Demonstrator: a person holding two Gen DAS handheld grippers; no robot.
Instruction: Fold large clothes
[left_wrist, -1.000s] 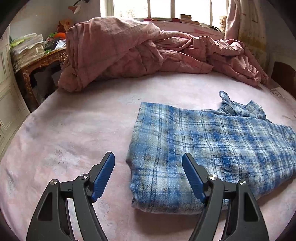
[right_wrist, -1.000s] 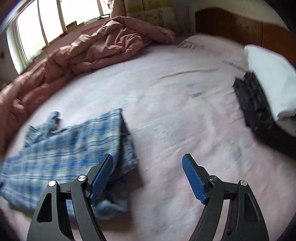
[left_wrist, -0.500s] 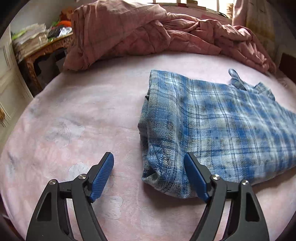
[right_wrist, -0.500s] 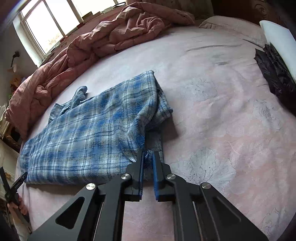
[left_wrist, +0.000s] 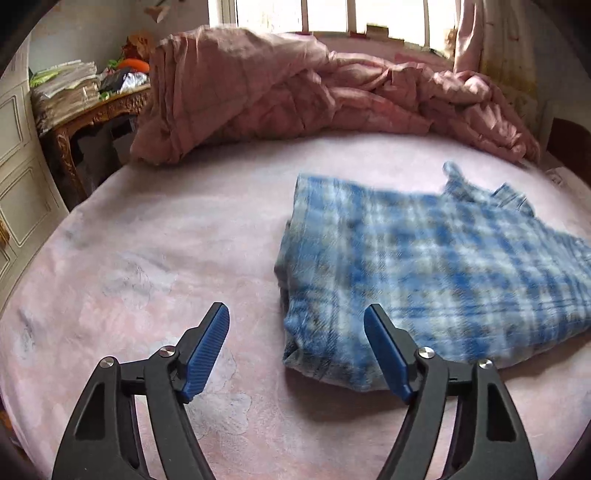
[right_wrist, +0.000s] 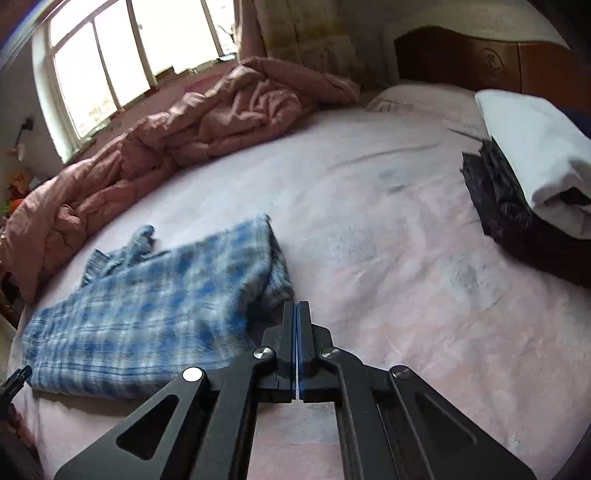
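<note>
1. Shirt (left_wrist: 424, 280), blue plaid, lies folded on the pink bed (left_wrist: 155, 258).
2. Left gripper (left_wrist: 296, 350) gapes wide, holding nothing, beside its near corner.
3. Right gripper (right_wrist: 297, 314) is pressed closed; whether it pinches cloth, I cannot tell.

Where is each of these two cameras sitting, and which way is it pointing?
Left wrist: sits on the left gripper, looking forward over the bed toward the window; its open blue fingers show, the plaid shirt ahead to the right.
Right wrist: sits on the right gripper, looking toward the headboard; its jaws are shut at the shirt's near edge, though whether cloth is pinched is unclear. A dark tip at the left edge may be the left gripper.
Shared: shirt, bed, pink quilt, window.
</note>
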